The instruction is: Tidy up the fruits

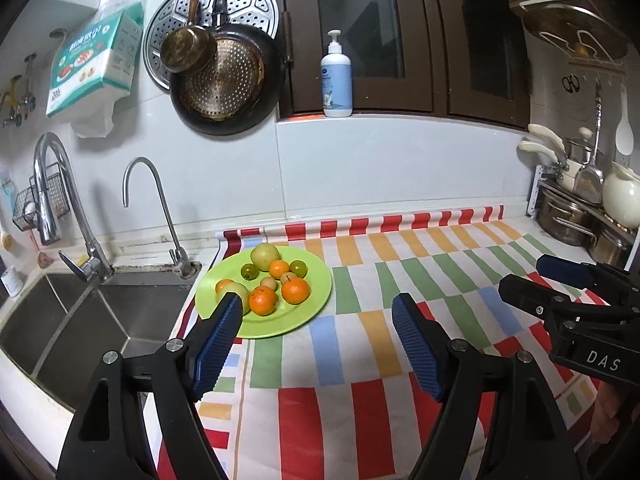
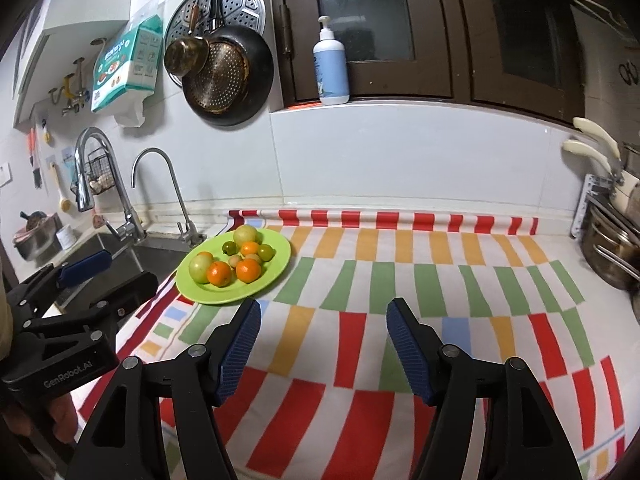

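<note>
Both tongs, left (image 1: pixel 318 312) and right (image 2: pixel 323 318), gape wide and empty over the striped tabletop (image 2: pixel 400 280), while the green plate (image 2: pixel 276 264) far left holds four oranges and roughly six greenish fruits.

Home kitchen. Steel sink (image 1: pixel 80 320) lower left, two taps: tall chrome faucet (image 1: pixel 56 184), slim gooseneck tap (image 1: pixel 156 204). White tiled wall; dark frying pan (image 1: pixel 224 80) and perforated steamer tray (image 1: pixel 240 4) hanging upper left. Soap pump bottle (image 1: pixel 336 80) on window ledge, centre top. Stacked steel pots (image 1: pixel 568 216) far right. Worktop under striped cloth (image 1: pixel 400 264).
</note>
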Motion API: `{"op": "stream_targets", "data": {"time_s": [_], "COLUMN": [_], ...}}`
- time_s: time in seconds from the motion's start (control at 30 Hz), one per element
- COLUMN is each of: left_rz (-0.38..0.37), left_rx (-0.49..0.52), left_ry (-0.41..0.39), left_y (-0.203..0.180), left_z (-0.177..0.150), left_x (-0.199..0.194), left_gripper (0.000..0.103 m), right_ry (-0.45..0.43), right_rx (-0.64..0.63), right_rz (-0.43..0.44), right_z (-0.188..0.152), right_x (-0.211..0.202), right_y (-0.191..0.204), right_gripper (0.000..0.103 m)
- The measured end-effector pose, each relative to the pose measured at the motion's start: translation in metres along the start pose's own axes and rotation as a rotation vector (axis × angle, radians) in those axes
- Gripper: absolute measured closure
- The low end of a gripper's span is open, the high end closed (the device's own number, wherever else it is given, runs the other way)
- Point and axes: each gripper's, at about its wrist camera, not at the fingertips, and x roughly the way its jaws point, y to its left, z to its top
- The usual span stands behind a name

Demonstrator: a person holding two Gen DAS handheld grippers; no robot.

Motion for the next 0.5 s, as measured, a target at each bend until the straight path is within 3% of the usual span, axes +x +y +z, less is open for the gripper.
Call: {"op": "stream_targets", "data": {"time_s": [0.1, 0.3, 0.5], "left_rz": [0.008, 0.026, 0.026], "left_rx": [0.009, 0.001, 0.005], "left_ry": [-0.010, -0.022, -0.027], "left_y": [-0.002, -0.004, -0.006], "left_z": [-0.003, -0.009, -0.014], "left_x": [-0.010, -0.025, -0.032], "left_gripper": [0.023, 0.018, 0.011], "right_ry": [-0.005, -0.003, -0.002], "right_rx": [0.006, 0.004, -0.001], "right_rz": [-0.008, -0.038, -0.064], "right_z": [-0.005, -0.014, -0.021], "right_x": [-0.011, -0.024, -0.033], "right_y": [0.000, -0.001, -0.003], "right_gripper": [0.036, 0.025, 0.024]}}
